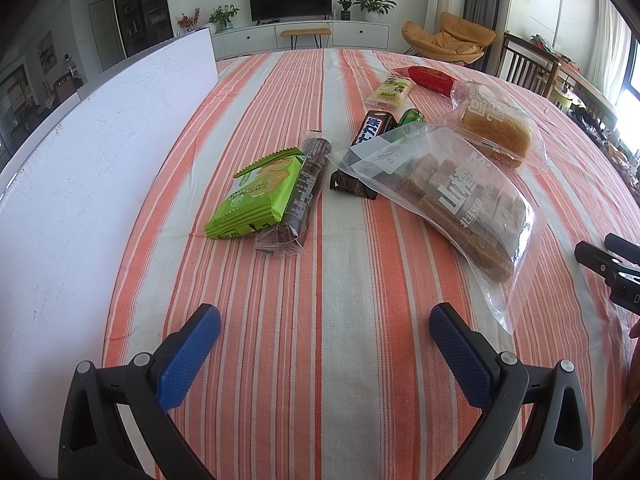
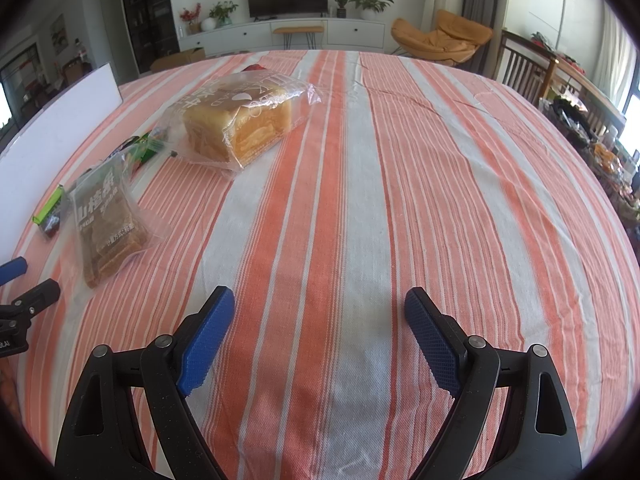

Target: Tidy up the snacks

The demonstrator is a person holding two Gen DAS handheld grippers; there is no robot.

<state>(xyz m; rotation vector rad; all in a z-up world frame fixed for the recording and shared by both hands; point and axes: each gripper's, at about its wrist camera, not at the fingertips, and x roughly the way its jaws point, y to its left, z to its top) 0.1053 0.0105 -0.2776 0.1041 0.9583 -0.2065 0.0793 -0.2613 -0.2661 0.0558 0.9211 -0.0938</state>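
Left wrist view: the worktop [image 1: 320,360], under an orange and white striped cloth, fills the frame, with a white board [image 1: 100,152] standing along the left of the left tongs [image 1: 325,322]. Those tongs are released, their blue pads spread with nothing between them. Ahead and to their right lies a clear bag of brown hawthorn cubes [image 1: 460,204], beyond it a bagged bread loaf [image 1: 496,128]. Ahead and left lie a green cracker pack [image 1: 260,196] touching a dark wrapped bar [image 1: 304,188], and a chocolate bar [image 1: 370,130] farther off. The right tongs [image 2: 319,304] also stand released over bare cloth, snacks well to their left.
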